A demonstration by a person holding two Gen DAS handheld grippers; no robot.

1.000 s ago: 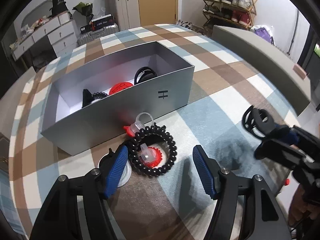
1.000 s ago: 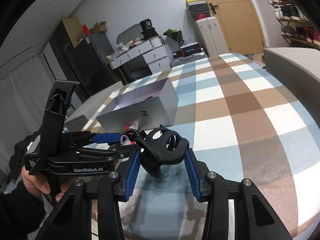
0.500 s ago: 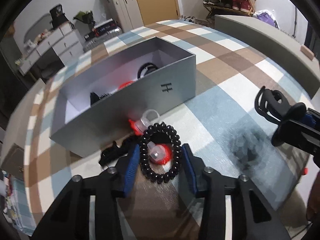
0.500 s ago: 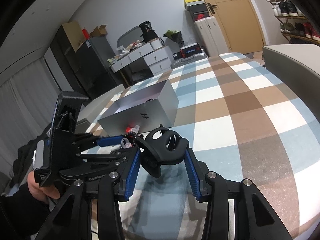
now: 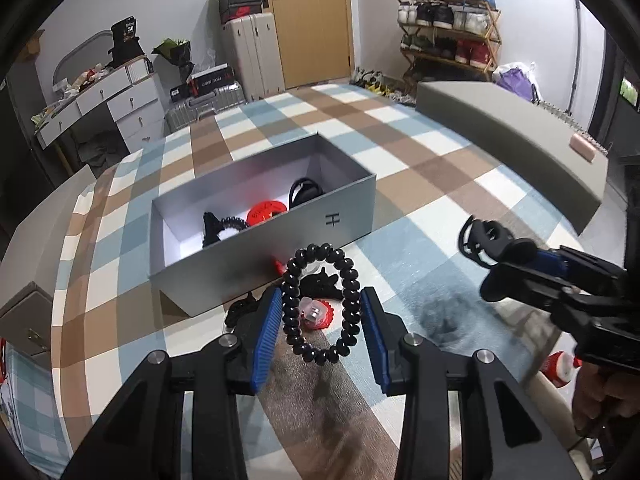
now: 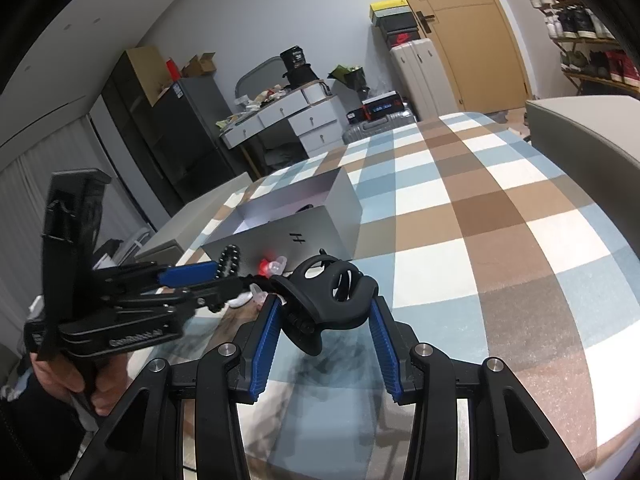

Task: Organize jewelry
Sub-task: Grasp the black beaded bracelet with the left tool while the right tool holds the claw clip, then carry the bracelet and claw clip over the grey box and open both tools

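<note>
My left gripper [image 5: 318, 322] is shut on a black beaded bracelet [image 5: 320, 304] and holds it lifted above the checked cloth, just in front of the open grey box [image 5: 352, 204]. My right gripper [image 6: 324, 320] is shut on a black hair claw clip [image 6: 332, 296], held in the air to the right of the box [image 6: 332, 216]; it also shows in the left wrist view [image 5: 486, 240]. The box holds a red round piece [image 5: 266, 210], a black ring [image 5: 304, 190] and black hair ties [image 5: 218, 226].
Small red and clear pieces [image 5: 316, 314] and a black clip [image 5: 320, 284] lie on the cloth below the bracelet. A grey box lid [image 5: 508, 132] stands at the right. A red bottle [image 5: 560, 364] sits at the table's right edge.
My left gripper closed on the beaded bracelet and lifted it off the cloth. The small red pieces stayed on the cloth. My right gripper kept hold of the claw clip.
</note>
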